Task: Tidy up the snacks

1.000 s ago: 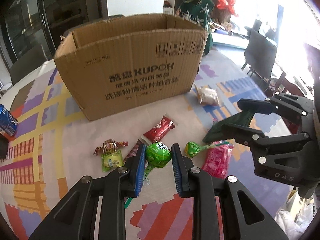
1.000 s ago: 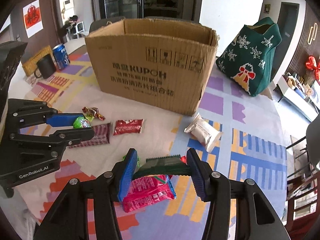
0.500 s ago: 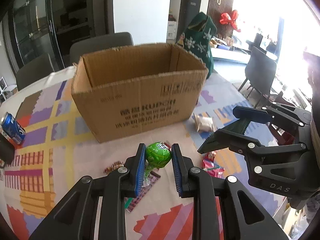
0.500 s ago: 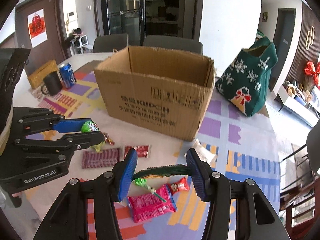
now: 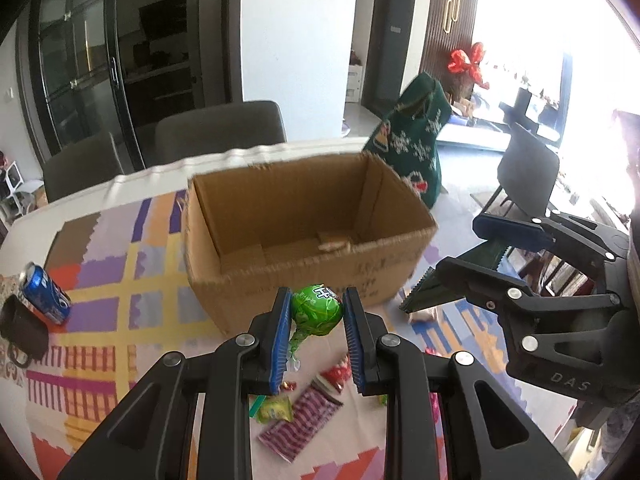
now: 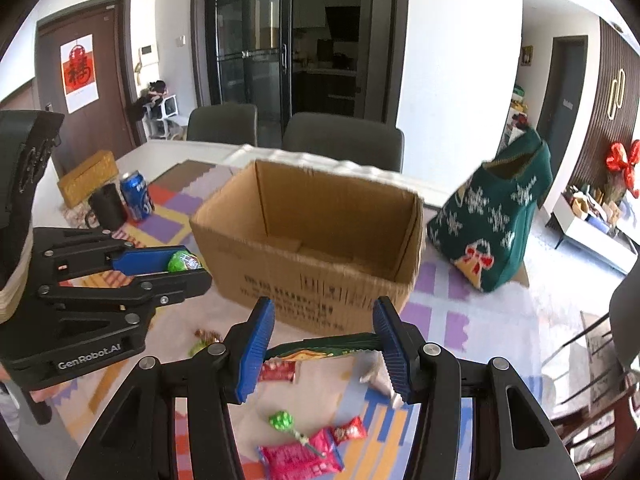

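Observation:
My left gripper (image 5: 316, 312) is shut on a green lollipop (image 5: 317, 309) and holds it in the air just before the near wall of the open cardboard box (image 5: 304, 236). My right gripper (image 6: 324, 344) is shut on a dark green snack packet (image 6: 320, 349), also raised in front of the box (image 6: 320, 248). The right gripper shows in the left wrist view (image 5: 460, 258), the left one in the right wrist view (image 6: 176, 264). Loose snacks lie on the table below: a pink packet (image 6: 300, 458), another green lollipop (image 6: 282, 421), a striped bar (image 5: 300, 426).
The table has a colourful patterned cloth (image 5: 104, 280). A blue soda can (image 5: 42, 294) and a black mug (image 6: 105, 207) stand at the left. A green knitted bag (image 6: 500, 216) stands right of the box. Chairs (image 6: 340, 140) stand behind the table.
Both grippers have risen with their snacks and moved toward the box; I now look down into its open top, and the loose snacks have dropped lower in view.

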A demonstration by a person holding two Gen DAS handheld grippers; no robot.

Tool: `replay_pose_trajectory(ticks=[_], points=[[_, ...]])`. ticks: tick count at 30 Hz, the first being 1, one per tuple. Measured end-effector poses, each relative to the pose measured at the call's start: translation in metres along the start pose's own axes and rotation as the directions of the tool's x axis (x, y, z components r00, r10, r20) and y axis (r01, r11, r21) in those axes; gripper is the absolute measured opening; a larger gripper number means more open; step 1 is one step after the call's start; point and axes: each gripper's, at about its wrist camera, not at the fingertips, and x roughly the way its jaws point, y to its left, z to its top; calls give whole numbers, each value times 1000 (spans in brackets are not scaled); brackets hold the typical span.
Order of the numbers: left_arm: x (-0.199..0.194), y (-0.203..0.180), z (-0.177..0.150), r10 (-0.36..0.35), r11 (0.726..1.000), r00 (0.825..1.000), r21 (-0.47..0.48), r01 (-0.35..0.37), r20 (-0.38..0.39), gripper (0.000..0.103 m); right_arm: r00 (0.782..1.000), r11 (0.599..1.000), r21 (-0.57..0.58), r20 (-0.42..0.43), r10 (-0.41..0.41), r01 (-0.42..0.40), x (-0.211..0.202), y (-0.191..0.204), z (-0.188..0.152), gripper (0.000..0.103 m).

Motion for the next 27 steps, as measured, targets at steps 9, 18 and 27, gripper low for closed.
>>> replay_pose_trajectory(ticks=[9,18,27], points=[[-5,18,44,8,1000,999,-22,-7,35,26,999,1000,-11,44,7,-6,-2,-2,48,52],[16,37,69,23,999,999,-42,-22,24,26,999,1000,22,41,20,-20,24,-11,83,52],[62,53,78,22,997,998,-76,-26,-55,28,1000,1000,27,-7,6,-6,65,-16,88,53]])
